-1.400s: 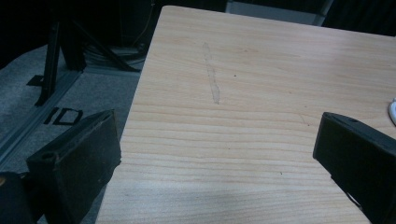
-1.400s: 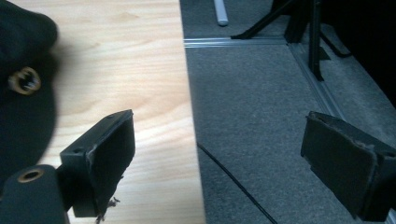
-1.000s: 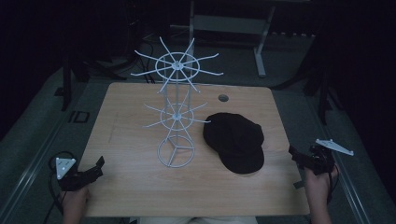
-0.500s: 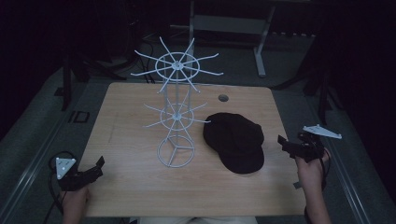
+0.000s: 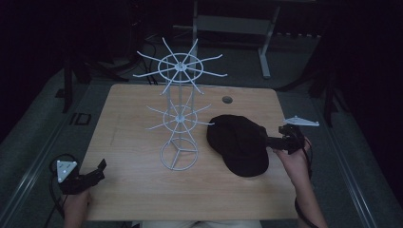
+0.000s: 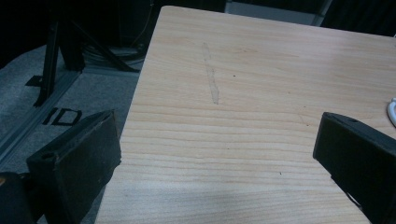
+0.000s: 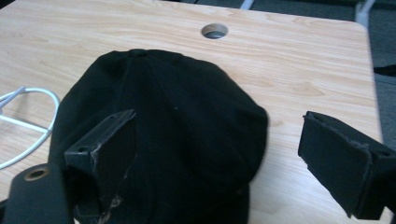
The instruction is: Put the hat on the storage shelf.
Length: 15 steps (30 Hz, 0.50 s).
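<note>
A black cap [image 5: 240,142] lies on the wooden table [image 5: 128,118], right of a white wire rack [image 5: 179,118] with two tiers of spokes. My right gripper [image 5: 272,141] is at the cap's right edge and its jaws have just been opening wider. In the right gripper view the cap [image 7: 177,126] spreads under the right gripper [image 7: 217,126]. One jaw hangs over the cloth and the other over bare wood, and neither pad presses on it. My left gripper [image 5: 97,171] rests open at the front left corner. Bare wood lies between the jaws of the left gripper [image 6: 217,126].
A round cable hole [image 5: 227,99] sits in the table behind the cap, also seen as the hole [image 7: 214,31]. The rack's ring base [image 7: 28,121] lies left of the cap. Grey floor and dark frame legs [image 6: 56,60] surround the table.
My right gripper has moved left from beyond the table's right edge to the cap's right side. The left gripper, cap and rack have stayed in place.
</note>
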Available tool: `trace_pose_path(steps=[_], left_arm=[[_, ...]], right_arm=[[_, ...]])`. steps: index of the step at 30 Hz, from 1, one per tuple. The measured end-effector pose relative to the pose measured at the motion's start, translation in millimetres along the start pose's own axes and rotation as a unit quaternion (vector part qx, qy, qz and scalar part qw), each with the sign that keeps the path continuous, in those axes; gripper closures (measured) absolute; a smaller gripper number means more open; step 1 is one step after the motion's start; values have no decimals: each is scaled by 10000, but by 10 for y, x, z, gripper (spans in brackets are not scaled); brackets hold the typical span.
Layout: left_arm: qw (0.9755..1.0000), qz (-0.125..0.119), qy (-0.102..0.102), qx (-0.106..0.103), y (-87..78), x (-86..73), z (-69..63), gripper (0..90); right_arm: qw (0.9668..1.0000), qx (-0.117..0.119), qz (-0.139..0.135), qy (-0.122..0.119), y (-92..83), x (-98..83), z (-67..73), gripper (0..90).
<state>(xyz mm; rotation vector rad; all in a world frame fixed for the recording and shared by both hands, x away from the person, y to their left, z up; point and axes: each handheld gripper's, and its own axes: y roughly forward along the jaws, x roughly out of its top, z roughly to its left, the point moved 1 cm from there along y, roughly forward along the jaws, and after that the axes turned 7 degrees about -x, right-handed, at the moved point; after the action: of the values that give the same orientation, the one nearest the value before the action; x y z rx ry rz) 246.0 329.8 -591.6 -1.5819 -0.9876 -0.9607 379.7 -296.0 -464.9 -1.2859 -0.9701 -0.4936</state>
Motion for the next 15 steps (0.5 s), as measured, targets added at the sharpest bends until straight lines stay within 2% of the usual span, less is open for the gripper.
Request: trace_pose_path(steps=[5, 10, 11, 15], left_arm=[[10000, 0, 7, 2, 2, 1, 0, 14], [10000, 1, 4, -1, 1, 1, 0, 14], [10000, 2, -1, -3, 3, 1, 1, 14], [10000, -8, -4, -10, -1, 1, 2, 14]], right_arm=[[9999, 168, 23, -16, 108, 70, 96, 130], [9998, 213, -41, -35, 182, 144, 174, 133], [9995, 317, -56, -31, 235, 179, 222, 146], [9988, 455, 34, -191, 366, 216, 327, 181]])
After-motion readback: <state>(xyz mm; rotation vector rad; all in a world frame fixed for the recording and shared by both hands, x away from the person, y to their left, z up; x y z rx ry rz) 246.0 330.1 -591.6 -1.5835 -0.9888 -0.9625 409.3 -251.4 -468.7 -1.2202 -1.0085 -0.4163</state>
